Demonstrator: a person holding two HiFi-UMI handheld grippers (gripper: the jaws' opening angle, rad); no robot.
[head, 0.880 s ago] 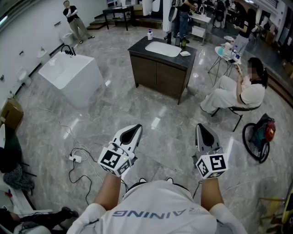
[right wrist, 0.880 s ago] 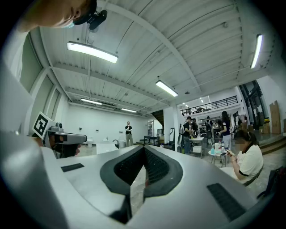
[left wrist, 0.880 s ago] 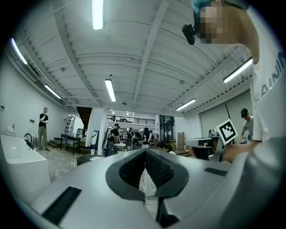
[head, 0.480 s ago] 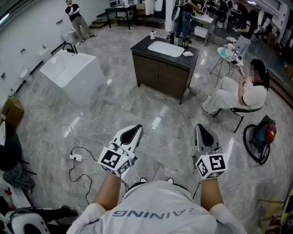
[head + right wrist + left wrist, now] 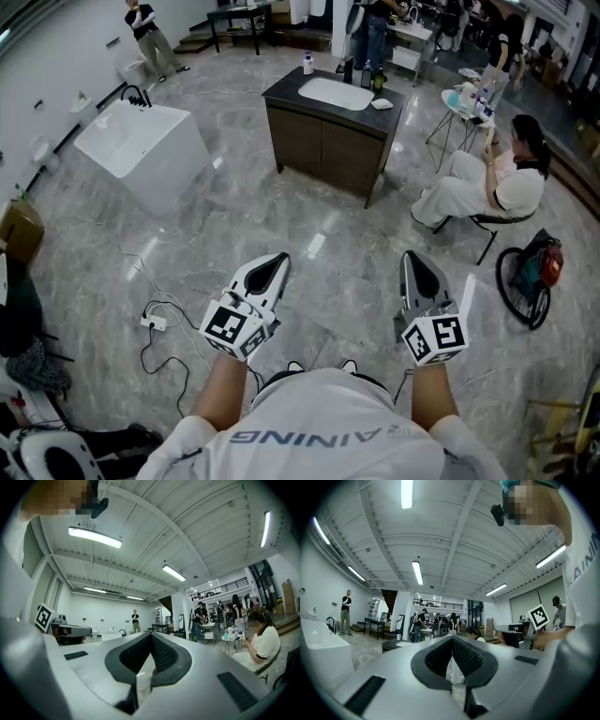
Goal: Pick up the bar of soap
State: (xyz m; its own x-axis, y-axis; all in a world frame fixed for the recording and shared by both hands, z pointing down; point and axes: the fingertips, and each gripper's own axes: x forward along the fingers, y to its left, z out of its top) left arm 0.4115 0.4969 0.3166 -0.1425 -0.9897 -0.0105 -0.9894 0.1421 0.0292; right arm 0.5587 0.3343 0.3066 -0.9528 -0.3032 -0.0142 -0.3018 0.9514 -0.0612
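A dark vanity cabinet (image 5: 323,141) with a white sink stands on the floor several steps ahead. A small white thing (image 5: 380,105) lies on its counter right of the sink, too small to tell if it is the soap. My left gripper (image 5: 274,263) and right gripper (image 5: 413,259) are held side by side at waist height, pointing toward the cabinet and far from it. In the left gripper view the left gripper (image 5: 452,638) has its jaws together with nothing between them. The right gripper (image 5: 150,635) in its own view is likewise shut and empty.
A white square tub (image 5: 141,150) stands to the left. A seated person (image 5: 492,187) is at the right beside a small round table (image 5: 466,105). A power strip with cables (image 5: 155,325) lies on the floor at left, and a wheeled thing (image 5: 530,286) at right. Other people stand far back.
The head view has shifted slightly, so the cabinet and tub sit a little differently in frame. Both grippers keep the same pose and stay shut.
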